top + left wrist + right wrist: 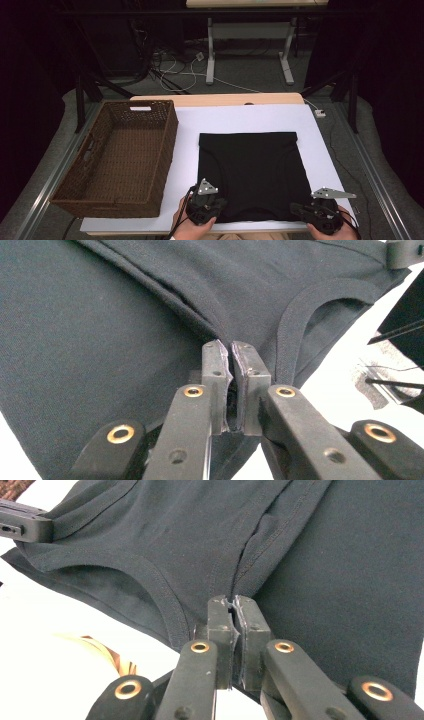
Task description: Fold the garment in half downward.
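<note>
A black T-shirt (250,167) lies folded into a square on the white table top (240,117). My left gripper (214,202) is at the shirt's near left corner and my right gripper (304,207) at its near right corner. In the left gripper view the jaws (229,347) are shut on a fold of the shirt (100,315) beside the neckline. In the right gripper view the jaws (231,600) pinch the shirt (350,555) by a seam in the same way. Each view shows the other gripper's tip far off, the right gripper (405,252) and the left gripper (22,525).
A brown wicker basket (167,150) stands on the left of the table, close to the shirt's left edge. Beyond the table's far edge are cables and the legs of another table (211,55) on the floor.
</note>
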Motion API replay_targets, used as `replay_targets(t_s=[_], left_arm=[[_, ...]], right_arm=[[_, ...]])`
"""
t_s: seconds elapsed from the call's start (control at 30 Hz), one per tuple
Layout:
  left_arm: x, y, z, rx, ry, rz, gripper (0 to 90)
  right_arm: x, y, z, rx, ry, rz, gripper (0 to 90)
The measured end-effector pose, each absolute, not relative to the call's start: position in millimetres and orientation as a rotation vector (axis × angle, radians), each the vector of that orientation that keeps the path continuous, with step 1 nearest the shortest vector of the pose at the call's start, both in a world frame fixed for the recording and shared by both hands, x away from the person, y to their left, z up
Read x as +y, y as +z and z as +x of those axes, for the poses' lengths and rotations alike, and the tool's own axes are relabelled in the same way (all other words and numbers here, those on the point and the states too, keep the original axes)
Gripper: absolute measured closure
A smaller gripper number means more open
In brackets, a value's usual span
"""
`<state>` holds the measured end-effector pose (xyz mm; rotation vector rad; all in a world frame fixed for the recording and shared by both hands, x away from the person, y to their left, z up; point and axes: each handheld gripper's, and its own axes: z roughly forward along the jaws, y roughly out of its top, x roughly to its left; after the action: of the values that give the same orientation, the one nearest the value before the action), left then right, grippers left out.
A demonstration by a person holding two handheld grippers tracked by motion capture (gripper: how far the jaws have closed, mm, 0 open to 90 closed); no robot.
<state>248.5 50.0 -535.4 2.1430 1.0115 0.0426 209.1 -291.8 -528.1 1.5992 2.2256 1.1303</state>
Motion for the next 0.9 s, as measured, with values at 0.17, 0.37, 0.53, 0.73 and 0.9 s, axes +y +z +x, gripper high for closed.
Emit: replay_targets(t_s=[0.17, 0.37, 0.53, 0.73, 0.9], left_arm=[[50.7, -539.7, 250.9, 1.031, 0.034, 2.148, 85.1], [48.7, -543.5, 249.9, 1.034, 0.035, 2.166, 84.9], [49.7, -544.0, 250.7, 1.034, 0.028, 2.164, 83.9], [51.9, -541.0, 251.5, 1.038, 0.046, 2.148, 80.4], [53.2, -537.8, 251.3, 1.028, 0.055, 2.13, 73.0]], right_arm=[[-292.3, -531.3, 210.9, 2.237, 1.128, 1.612, 86.6], [-292.0, -534.4, 212.6, 2.245, 1.121, 1.62, 86.3], [-292.4, -534.4, 212.5, 2.244, 1.12, 1.615, 85.6], [-293.8, -532.9, 212.0, 2.216, 1.153, 1.596, 77.6], [-293.9, -533.0, 212.1, 2.209, 1.164, 1.56, 71.3]])
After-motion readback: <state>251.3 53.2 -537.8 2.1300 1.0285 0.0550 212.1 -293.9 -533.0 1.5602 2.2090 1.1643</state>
